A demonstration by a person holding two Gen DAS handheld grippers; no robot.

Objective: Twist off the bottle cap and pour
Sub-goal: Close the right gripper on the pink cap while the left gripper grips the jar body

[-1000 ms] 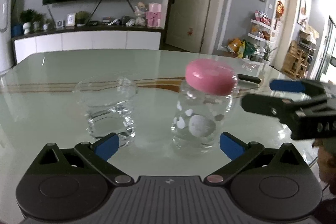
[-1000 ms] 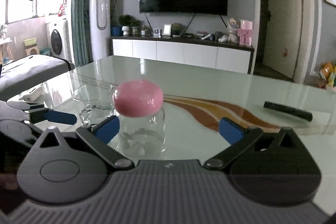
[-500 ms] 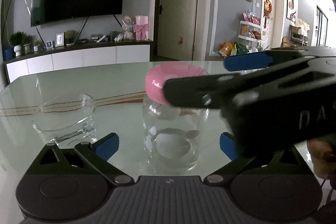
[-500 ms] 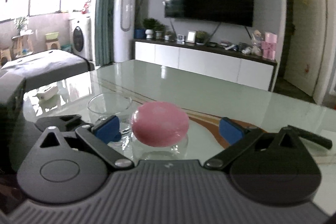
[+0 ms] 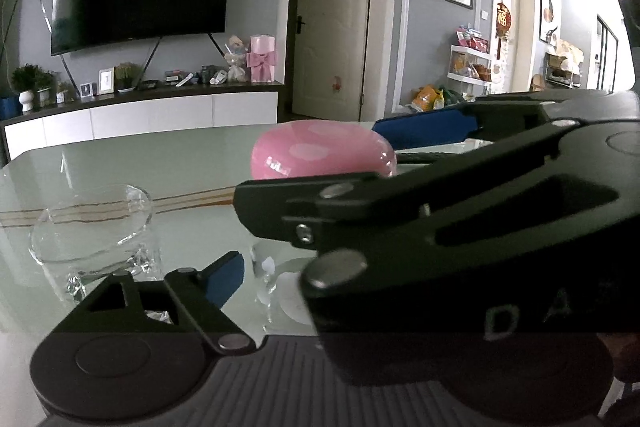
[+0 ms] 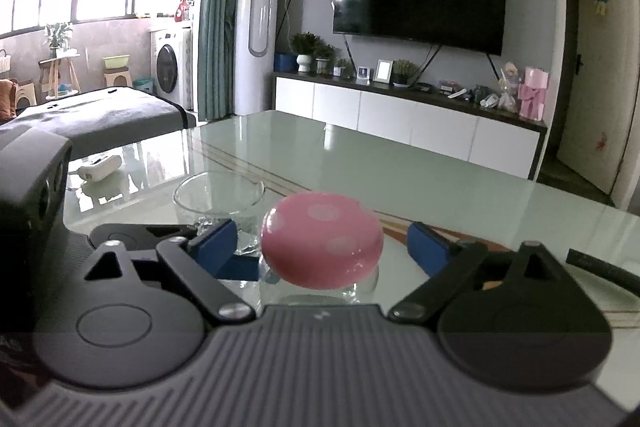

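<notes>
Pale letters "DA" are showing on the right gripper [image 5: 384,163] body; a "福" hanging [image 5: 502,20] is showing by the doorway.

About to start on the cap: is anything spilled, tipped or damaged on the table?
Nothing stands out. The bottle stands upright with its pink cap on, the glass cup is upright beside it, and the table looks dry.
</notes>
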